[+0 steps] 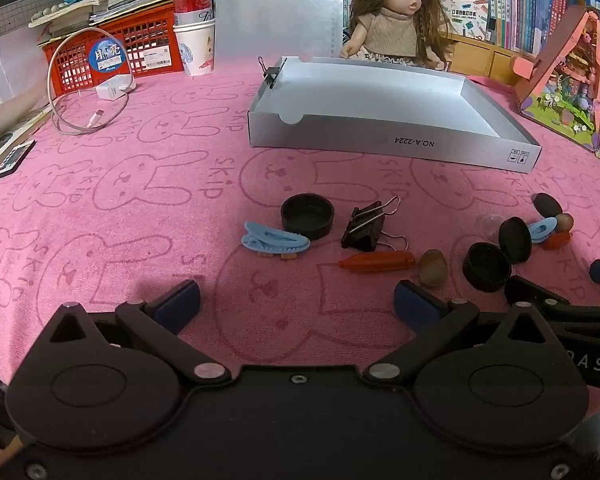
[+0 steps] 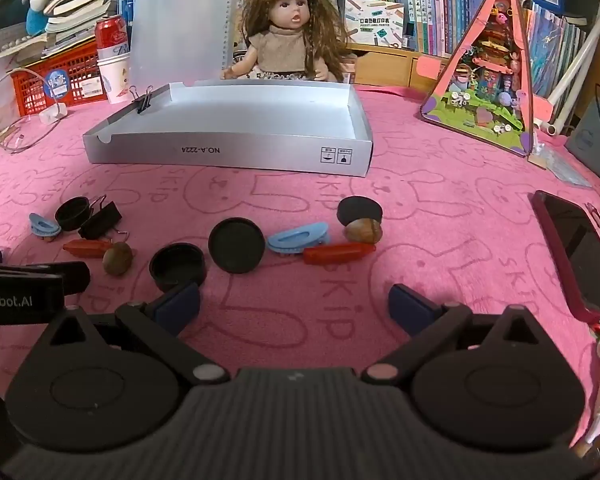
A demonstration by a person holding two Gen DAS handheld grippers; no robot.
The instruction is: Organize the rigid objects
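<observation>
Small rigid pieces lie strewn on the pink cloth [image 2: 440, 208] printed "SKIP": black caps [image 2: 236, 245], blue clips [image 2: 298, 238], a binder clip [image 1: 363, 222]. Behind them stands the empty grey box [image 2: 236, 148] marked "NO.A-2224". The left gripper [image 1: 296, 300] and right gripper [image 2: 294, 300] gape wide, holding nothing, over bare cloth.

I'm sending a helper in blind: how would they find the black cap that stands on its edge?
Start at the grey box on the pink cloth, then come toward the camera to the row of small things. The tilted cap stands there, left of a blue clip; the neighbouring black cap lies flat, open side up.
</observation>
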